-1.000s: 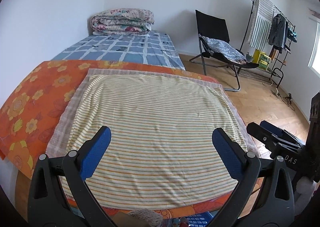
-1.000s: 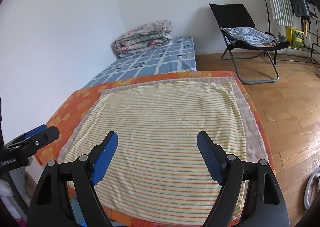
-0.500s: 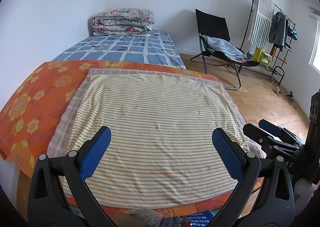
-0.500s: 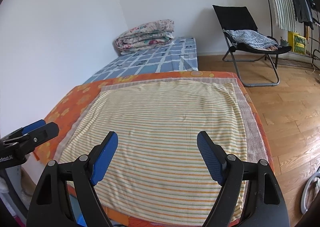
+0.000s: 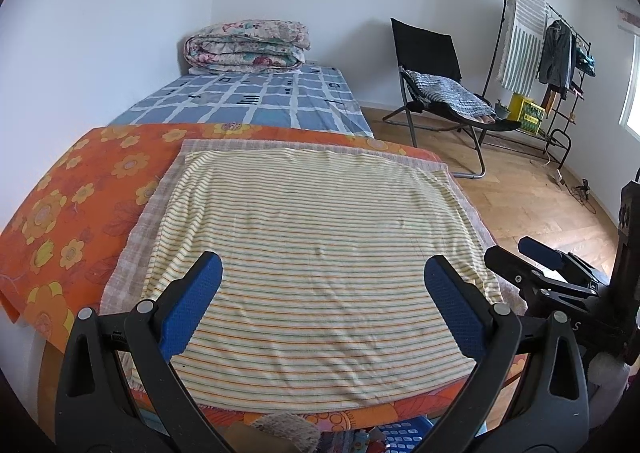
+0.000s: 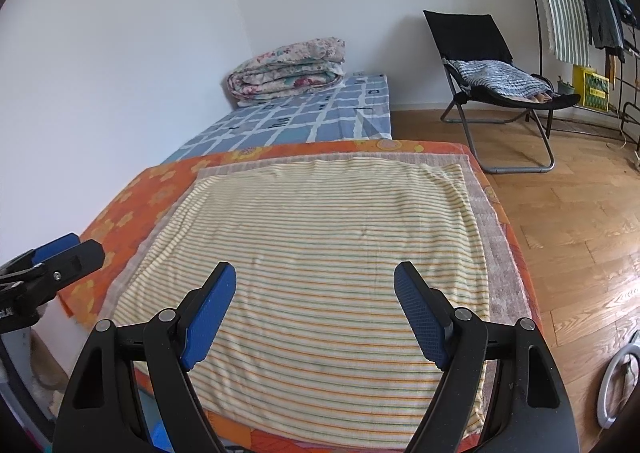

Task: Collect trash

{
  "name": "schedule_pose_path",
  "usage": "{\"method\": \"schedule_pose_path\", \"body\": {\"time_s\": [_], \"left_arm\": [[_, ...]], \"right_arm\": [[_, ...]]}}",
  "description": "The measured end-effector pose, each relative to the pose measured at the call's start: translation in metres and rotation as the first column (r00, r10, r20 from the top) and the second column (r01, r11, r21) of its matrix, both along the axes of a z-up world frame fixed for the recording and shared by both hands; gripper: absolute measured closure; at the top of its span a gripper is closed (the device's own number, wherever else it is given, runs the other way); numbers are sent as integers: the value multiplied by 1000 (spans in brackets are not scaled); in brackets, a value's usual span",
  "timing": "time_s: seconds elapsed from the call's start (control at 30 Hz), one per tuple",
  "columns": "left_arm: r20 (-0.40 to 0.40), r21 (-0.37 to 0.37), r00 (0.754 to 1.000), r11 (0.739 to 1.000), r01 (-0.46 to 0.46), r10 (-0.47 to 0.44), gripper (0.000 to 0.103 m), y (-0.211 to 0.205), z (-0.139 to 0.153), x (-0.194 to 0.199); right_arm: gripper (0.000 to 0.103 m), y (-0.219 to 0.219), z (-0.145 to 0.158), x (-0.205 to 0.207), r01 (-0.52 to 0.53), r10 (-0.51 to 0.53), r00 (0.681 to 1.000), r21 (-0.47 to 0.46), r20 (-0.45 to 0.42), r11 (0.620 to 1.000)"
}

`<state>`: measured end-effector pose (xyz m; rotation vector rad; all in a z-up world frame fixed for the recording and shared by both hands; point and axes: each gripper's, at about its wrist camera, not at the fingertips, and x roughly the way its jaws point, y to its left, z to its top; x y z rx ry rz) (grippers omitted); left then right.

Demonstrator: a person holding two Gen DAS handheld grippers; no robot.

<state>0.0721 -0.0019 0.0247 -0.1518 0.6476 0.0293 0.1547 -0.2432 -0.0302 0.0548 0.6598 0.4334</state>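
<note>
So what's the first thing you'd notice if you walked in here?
The striped cloth spread over the orange flowery cover fills the front. Both tongs, left and right, hang open above it, empty. Behind, a rolled quilt sits on the blue checked bed.

White walls are enclosing the room. A low bed is lying along the wall, carrying a folded quilt. A black folding chair is standing on the wooden floor, and daylight is coming through a window.
</note>
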Motion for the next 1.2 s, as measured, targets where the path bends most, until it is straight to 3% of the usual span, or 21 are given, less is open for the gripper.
{"method": "schedule_pose_path", "body": {"time_s": [1.2], "left_arm": [[-2,11,1000,1000,2,-2,0,3,-1,-4]], "right_arm": [[22,2,-5,1,3,-3,1000,3,-21,1000]]}}
